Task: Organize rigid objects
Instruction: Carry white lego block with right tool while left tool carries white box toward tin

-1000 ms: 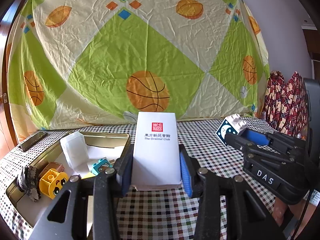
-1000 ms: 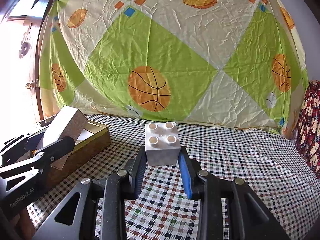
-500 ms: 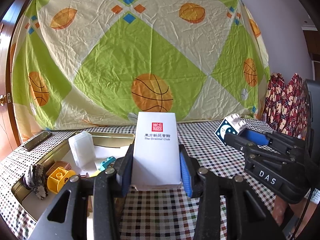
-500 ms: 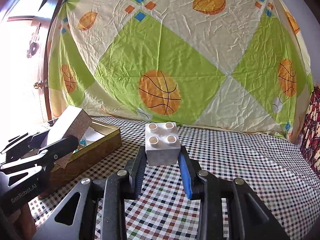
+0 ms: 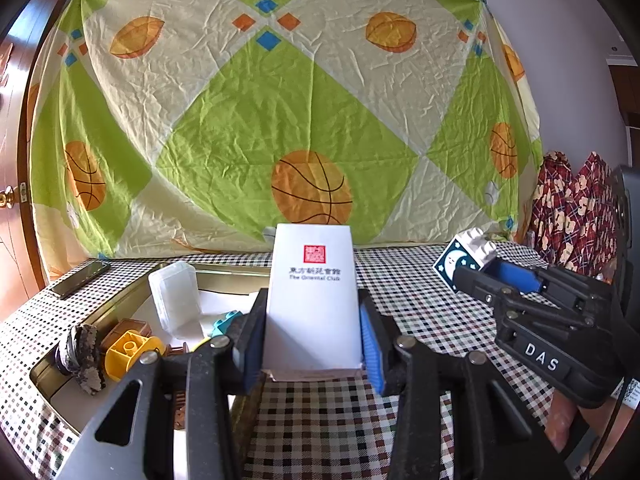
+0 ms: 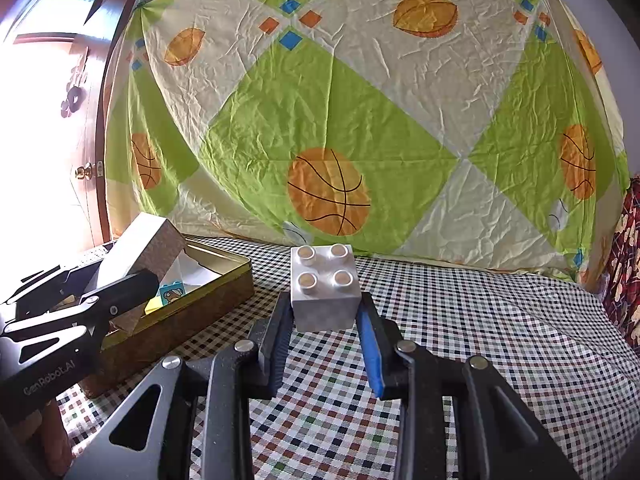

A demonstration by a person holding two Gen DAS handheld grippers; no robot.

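My left gripper [image 5: 312,340] is shut on a white card box [image 5: 313,300] with a red seal, held above the right end of the gold tin tray [image 5: 120,296]. From the right wrist view the box [image 6: 140,248] hangs over the tray [image 6: 208,300]. My right gripper [image 6: 324,320] is shut on a white four-stud toy brick [image 6: 324,292], held above the checked tablecloth right of the tray. In the left wrist view the brick [image 5: 466,258] shows a dark blue moon face.
The tray holds a clear plastic box [image 5: 174,298], a yellow brick [image 5: 130,354], a brown block [image 5: 126,328], a teal brick [image 5: 226,320] and a speckled dark object [image 5: 80,356]. A phone [image 5: 80,278] lies left of the tray. Patterned fabric [image 5: 576,216] stands at the right edge.
Both grippers have drifted left and the views tilted slightly up; the tray now sits closer to the middle of each view. Both grips are unchanged.
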